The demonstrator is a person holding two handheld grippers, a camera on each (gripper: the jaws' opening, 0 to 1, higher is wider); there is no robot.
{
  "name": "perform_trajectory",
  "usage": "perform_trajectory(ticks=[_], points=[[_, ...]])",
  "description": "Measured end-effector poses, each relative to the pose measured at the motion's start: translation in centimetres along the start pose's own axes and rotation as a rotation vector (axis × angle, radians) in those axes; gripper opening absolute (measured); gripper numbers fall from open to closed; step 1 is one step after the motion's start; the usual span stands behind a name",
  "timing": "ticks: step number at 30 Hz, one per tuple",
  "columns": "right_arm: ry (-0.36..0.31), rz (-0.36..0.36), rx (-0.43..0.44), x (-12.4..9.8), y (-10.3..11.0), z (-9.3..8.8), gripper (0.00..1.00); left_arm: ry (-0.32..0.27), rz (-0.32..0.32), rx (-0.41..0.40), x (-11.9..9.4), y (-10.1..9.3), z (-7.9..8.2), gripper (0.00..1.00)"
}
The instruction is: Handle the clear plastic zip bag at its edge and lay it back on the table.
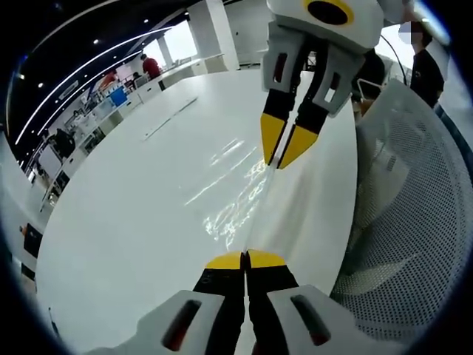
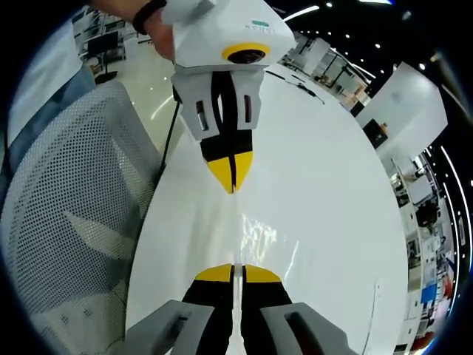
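Observation:
The clear plastic zip bag (image 1: 238, 203) hangs stretched between both grippers just above the white table (image 1: 126, 222), its film glinting. My left gripper (image 1: 245, 259) rises from the bottom of the left gripper view, shut on the bag's near edge. The right gripper (image 1: 281, 163) comes down from the top, shut on the far edge. In the right gripper view my right gripper (image 2: 238, 272) is shut on the bag (image 2: 251, 231), and the left gripper (image 2: 233, 186) pinches the opposite edge. The film is nearly edge-on and hard to trace.
A grey mesh chair (image 1: 414, 222) stands against the table's edge, also seen as the chair (image 2: 66, 222) in the right gripper view. A thin strip (image 1: 170, 118) lies far out on the table. A person's hand (image 2: 159, 26) holds the left gripper. Desks and people fill the background.

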State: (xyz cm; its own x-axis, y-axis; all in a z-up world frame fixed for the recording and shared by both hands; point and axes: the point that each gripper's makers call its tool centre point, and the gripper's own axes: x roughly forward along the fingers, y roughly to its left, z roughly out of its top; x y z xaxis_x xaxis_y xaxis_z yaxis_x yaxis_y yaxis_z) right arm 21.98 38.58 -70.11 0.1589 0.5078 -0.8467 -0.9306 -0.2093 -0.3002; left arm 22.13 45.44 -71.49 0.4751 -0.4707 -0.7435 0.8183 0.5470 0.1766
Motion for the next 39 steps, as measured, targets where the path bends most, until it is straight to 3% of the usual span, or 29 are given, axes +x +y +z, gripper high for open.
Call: perform_trajectory(ticks=[39], points=[[0.028,-0.027,0.023,-0.9,-0.8,-1.9,0.00,0.013,0.020,-0.022,-0.6,1.2,-0.9,0.00]])
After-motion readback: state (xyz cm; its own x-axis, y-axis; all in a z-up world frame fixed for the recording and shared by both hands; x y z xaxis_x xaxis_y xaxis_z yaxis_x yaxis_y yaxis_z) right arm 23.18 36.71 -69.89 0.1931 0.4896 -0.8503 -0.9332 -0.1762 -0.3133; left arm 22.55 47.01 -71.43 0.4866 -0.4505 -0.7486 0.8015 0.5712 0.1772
